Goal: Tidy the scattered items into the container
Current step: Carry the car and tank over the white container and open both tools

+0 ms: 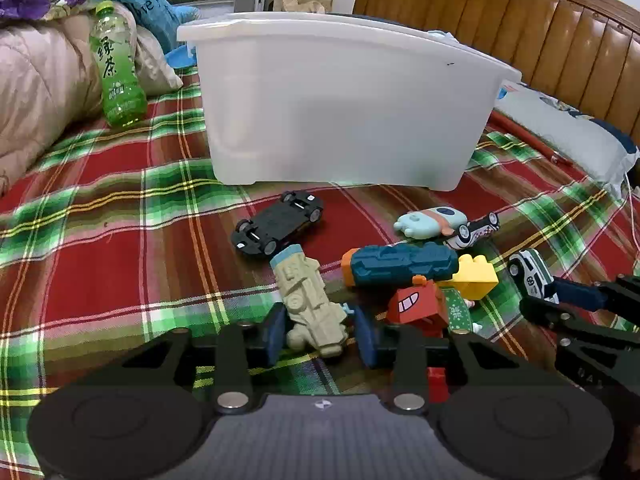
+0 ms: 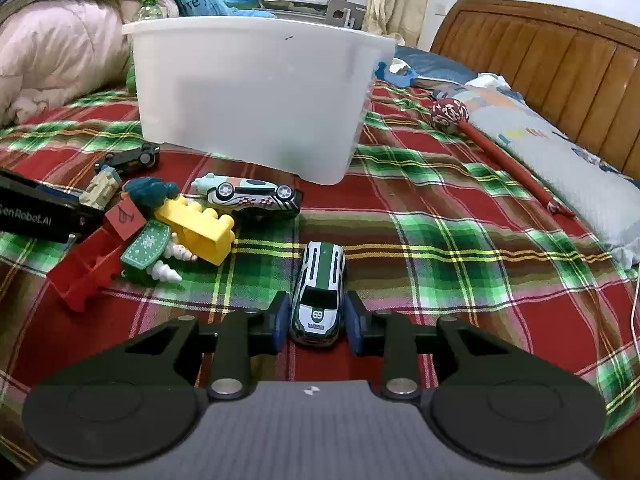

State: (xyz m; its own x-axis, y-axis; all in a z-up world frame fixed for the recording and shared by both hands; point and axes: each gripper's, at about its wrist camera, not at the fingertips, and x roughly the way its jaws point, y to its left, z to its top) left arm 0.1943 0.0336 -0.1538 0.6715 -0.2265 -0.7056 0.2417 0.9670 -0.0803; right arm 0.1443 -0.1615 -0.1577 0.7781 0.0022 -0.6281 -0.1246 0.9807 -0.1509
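In the left wrist view the left gripper (image 1: 320, 330) sits at the lower middle of the frame, its blue pads narrowed around the near end of a beige toy truck (image 1: 310, 304); the left pad looks to touch it, while a thin gap shows at the right pad, so I cannot tell if the grip is firm. The truck lies on the plaid bedspread (image 1: 120, 200) and points toward the upper left. Just right of it lie a red block (image 1: 416, 306) and a green tag (image 1: 458, 310); above these a dark blue toy (image 1: 400, 264) lies across, touching a yellow brick (image 1: 476, 278). Farther up, a black toy car (image 1: 278, 224) rests upside down, and a pale blue figure (image 1: 430, 220) lies beside a striped racing car (image 1: 474, 230). The white storage bin (image 1: 340, 100) fills the upper middle of the frame, with a green tea bottle (image 1: 116, 68) leaning against bedding at upper left.

In the right wrist view the right gripper (image 2: 318, 326) is at the lower middle, its pads set narrow on both flanks of a white and green toy car (image 2: 320, 292) marked 69, which rests on the bedspread with its nose toward the camera. The pile of toys lies at middle left, well apart from this car, and the bin stands at upper left. A red stick with a patterned ball head (image 2: 492, 148) lies at right along a pillow (image 2: 560, 168), below the wooden headboard (image 2: 560, 48)
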